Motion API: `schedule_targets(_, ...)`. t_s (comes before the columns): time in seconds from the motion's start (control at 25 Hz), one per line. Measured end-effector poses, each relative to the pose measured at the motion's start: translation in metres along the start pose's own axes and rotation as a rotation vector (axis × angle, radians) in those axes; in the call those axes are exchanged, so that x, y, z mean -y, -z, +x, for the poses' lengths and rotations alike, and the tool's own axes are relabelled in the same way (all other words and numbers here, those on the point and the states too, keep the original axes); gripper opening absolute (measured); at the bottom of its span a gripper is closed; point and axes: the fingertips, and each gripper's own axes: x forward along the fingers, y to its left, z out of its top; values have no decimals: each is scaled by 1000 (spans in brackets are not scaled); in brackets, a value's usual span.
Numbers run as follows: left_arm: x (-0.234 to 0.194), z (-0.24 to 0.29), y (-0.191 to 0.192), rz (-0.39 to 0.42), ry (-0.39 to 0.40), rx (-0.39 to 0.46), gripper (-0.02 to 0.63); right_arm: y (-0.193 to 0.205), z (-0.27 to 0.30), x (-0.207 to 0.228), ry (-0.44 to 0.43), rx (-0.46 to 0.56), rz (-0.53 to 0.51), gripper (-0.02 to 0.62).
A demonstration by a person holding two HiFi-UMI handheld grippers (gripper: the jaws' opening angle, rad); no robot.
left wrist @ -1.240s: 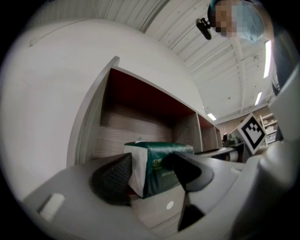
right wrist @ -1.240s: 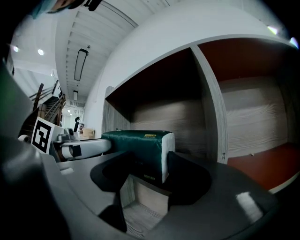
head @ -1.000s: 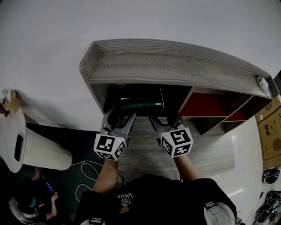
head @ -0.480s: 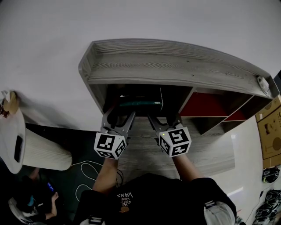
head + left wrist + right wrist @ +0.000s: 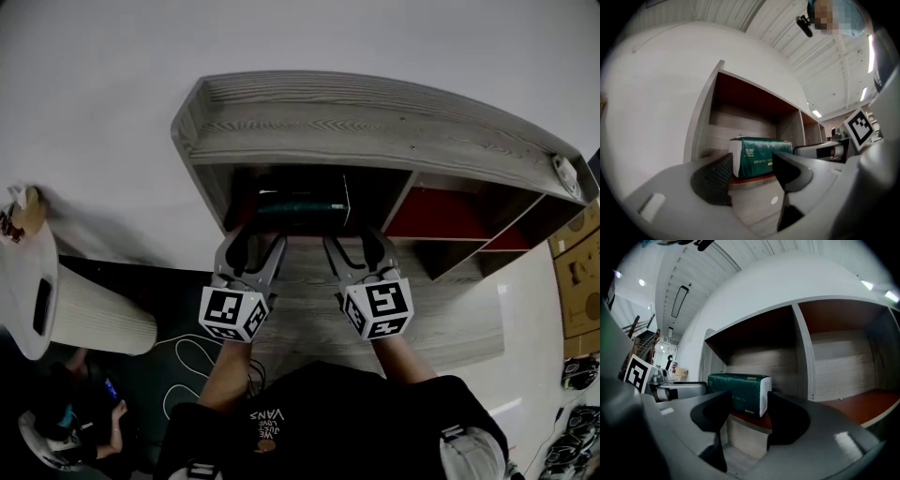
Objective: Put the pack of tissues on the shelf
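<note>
pack of tissues: dark green wrap with white ends, lying flat on the red floor of the leftmost compartment, close to its front edge
shelf: grey wood-grain unit against a white wall; open compartments in a row, red-lined interiors to the right of the pack's compartment
left gripper: fingers spread apart, holding nothing; poised in front of the compartment, short of the pack and not touching it
right gripper: fingers likewise released and empty; beside the left gripper, aimed at the same compartment, apart from the pack
obstructions: none between either gripper and the pack; compartment divider just right of the pack
marker cubes: black-and-white square patterns, one on each gripper
surroundings, left: white round worktop on a pale ribbed column; thin cable looped on the dark floor; seated person at lower left
surroundings, right: cardboard boxes at the frame edge
writing: "vans" on the wearer's black shirt, seen upside down; white and yellow print on the pack's wrap, too small to read
</note>
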Motion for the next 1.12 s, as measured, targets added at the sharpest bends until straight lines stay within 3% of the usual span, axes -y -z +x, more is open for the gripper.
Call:
schedule_targets(0.24,7,-8,-5,24,3,4,247,6,-1,-10,-28,-16,5,238)
schedule_targets(0.32,11,-8,-6,35,14,1,242,5,-2,-13,-38,-9,21,173)
schedule_targets(0.36,14,-8,-6,39,19,1,234,5,-2,-14,-43,-6,28,173)
schedule_targets(0.4,16,-7,-6,42,23,0,216,5,-1,-14,-46,-5,32,171)
schedule_targets(0.52,21,-4,-6,53,37,-5,145,6,1,-14,-49,-11,31,50)
schedule_targets(0.64,22,1,-3,59,43,-25,115,8,4,-12,-47,-22,34,5)
schedule_targets(0.84,17,7,-2,55,40,-40,52,9,9,-8,-37,-39,39,4)
schedule_targets(1.12,9,15,-2,44,36,-62,52,7,18,-1,-19,-62,23,5)
